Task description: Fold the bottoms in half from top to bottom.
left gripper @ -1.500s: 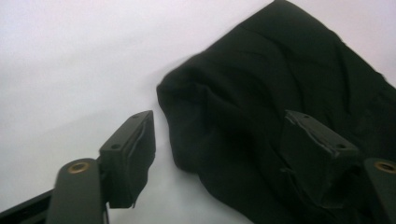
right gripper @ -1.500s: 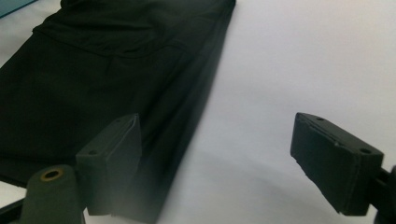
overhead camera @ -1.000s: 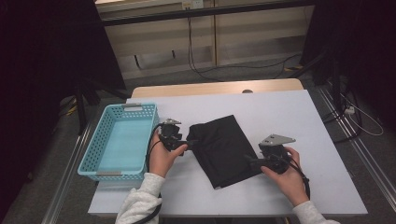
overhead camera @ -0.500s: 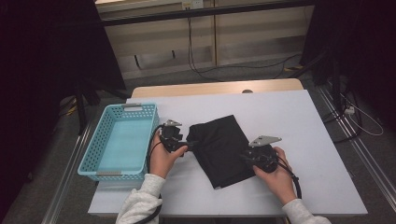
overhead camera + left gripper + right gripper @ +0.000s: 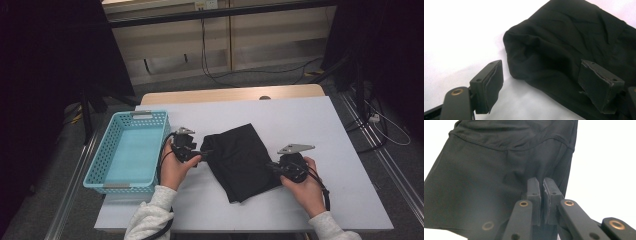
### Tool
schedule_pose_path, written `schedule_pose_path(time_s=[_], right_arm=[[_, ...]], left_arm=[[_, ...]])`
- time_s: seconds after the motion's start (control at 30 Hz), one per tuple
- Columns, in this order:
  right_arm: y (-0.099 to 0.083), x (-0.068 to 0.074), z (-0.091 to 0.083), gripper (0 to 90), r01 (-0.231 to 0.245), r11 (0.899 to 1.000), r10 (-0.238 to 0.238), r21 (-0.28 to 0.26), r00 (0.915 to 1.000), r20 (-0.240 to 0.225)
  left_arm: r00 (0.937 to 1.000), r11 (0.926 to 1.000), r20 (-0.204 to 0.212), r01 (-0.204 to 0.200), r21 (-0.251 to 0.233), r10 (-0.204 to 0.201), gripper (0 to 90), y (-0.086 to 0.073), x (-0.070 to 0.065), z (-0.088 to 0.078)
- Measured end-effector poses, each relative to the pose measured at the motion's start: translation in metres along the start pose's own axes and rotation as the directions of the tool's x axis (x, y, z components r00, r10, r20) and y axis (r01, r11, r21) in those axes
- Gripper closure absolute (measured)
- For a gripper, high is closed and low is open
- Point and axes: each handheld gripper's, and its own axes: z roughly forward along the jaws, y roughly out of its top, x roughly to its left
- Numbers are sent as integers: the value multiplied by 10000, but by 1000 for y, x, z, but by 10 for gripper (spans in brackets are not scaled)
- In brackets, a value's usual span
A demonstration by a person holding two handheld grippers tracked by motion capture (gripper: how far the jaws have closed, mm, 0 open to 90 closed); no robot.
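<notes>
A folded black cloth lies on the white table between the two hands. My right gripper is at the cloth's right edge. Its jaws have just been closing, and in the right gripper view they stand almost together, pinching a fold of the cloth. My left gripper rests at the cloth's left corner. In the left gripper view its jaws are wide apart, the rounded corner of the cloth lies between them, and the pads do not press on it.
A light blue perforated basket sits at the table's left edge, just beyond the left hand. Bare white table surface stretches to the far side and to the right. Cables lie on the floor behind the table.
The right hand has slid left onto the cloth's right edge and its jaws have closed on the fabric. The left hand and gripper have stayed where they were.
</notes>
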Motion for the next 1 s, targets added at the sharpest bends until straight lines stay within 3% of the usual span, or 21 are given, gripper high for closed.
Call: schedule_pose_path(time_s=[0.1,0.13,0.23,0.3,0.37,0.43,0.5,0.73,1.0], right_arm=[[-3,0,2,793,211,9998,-211,38,9997,74],[-5,0,3,743,259,9996,-259,-68,9997,-6],[-5,-1,1,526,247,9989,-231,-390,9988,421],[-4,-3,-1,451,15,9980,29,-630,9976,697],[-7,-5,5,417,-198,9995,214,-260,9978,626],[-14,-5,11,359,-442,9973,467,-588,9980,424],[-16,0,11,362,-225,9976,265,-650,9977,617],[-19,8,10,435,-496,9966,547,-662,9955,775],[-20,12,9,584,-578,9961,618,-667,9963,604]], left_arm=[[10000,10000,3,48,62,-48,202,-1,0,1],[10000,10000,-17,55,45,-55,202,-1,0,2],[10000,10000,-8,20,25,-20,200,0,-1,1],[10000,10000,-17,10,19,-10,196,0,-1,1],[10000,9999,-47,21,137,-20,187,-1,0,2],[10000,9996,-50,47,270,-46,179,-1,0,2],[10000,9997,-40,46,248,-46,172,-1,0,1],[10000,9998,-18,85,172,-84,161,0,0,-1],[9999,9997,-3,168,199,-168,143,1,-1,1]])
